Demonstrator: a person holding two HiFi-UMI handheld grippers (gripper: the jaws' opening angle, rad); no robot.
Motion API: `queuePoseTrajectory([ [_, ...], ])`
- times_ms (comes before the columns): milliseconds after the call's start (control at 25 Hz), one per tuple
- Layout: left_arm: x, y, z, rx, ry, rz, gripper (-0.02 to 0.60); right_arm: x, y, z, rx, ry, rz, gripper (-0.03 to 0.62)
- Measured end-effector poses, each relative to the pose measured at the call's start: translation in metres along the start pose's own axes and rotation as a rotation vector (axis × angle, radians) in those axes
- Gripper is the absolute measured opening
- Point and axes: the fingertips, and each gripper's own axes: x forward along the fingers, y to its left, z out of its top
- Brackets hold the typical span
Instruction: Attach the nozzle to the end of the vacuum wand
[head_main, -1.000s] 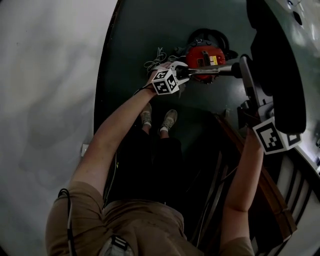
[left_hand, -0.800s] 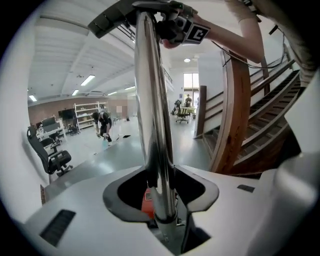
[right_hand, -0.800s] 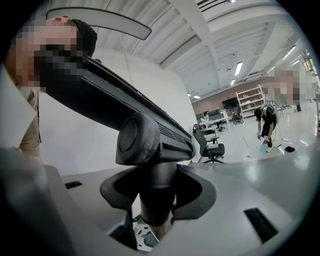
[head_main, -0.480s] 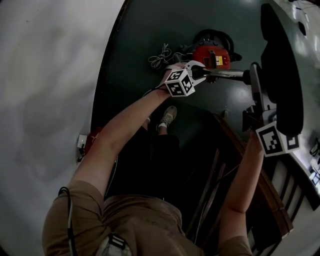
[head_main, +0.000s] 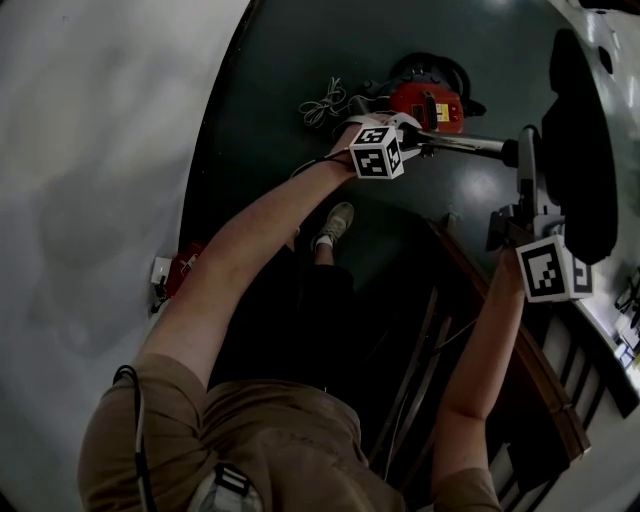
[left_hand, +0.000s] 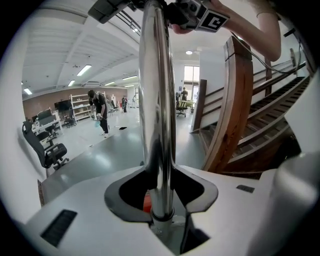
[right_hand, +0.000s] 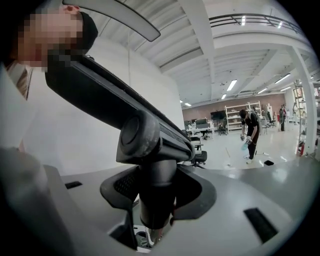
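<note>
1. Our left gripper (head_main: 410, 140) sits at the upper centre of the head view. It is clamped on the chrome vacuum wand (head_main: 465, 146).
2. In the left gripper view the tube runs straight up the frame from between the jaws. Their pads press on both of its sides.
3. Our right gripper (head_main: 525, 222) is at the right edge of the head view. It grips the black floor nozzle (head_main: 578, 150) by its round neck.
4. In the right gripper view the jaws stand partly apart, with that neck filling the gap between them.
5. The nozzle's head is the long dark shape along the right edge of the head view. In the right gripper view it stretches from the jaws toward the upper left.
6. The wand lies across the head view from the left gripper toward the right. Its dark far end meets the nozzle's neck just above the right gripper, but we cannot tell whether it is seated there.
7. A red canister vacuum (head_main: 430, 102) stands on the dark green floor (head_main: 290, 60) at the top centre, just above the left gripper in the frame. A loose coil of cable (head_main: 322, 103) lies to its left.
8. A wooden staircase (head_main: 520, 370) fills the lower right of the head view. One shoe (head_main: 336, 224) shows at the centre, below the left gripper.
9. Far back in the right gripper view, a person (right_hand: 249, 126) stands in the hall at the right. An office chair (left_hand: 47, 145) shows at the left of the left gripper view.
</note>
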Motion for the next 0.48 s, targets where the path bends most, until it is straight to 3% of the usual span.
queuePoseTrajectory([
  [120, -0.005, -0.016, 0.000, 0.040, 0.015, -0.036, 0.156, -0.008, 0.007, -0.006, 0.022, 0.048, -0.054, 0.178],
  [240, -0.012, -0.042, -0.006, 0.069, 0.049, -0.068, 0.153, -0.032, 0.021, -0.021, 0.041, -0.017, -0.069, 0.178],
  [400, -0.001, -0.022, -0.001, -0.040, 0.028, -0.078, 0.153, -0.040, 0.012, -0.004, -0.043, -0.185, -0.088, 0.178],
  [480, 0.003, -0.017, 0.001, -0.032, 0.033, -0.079, 0.153, -0.042, 0.008, -0.004, -0.042, -0.212, -0.099, 0.176],
])
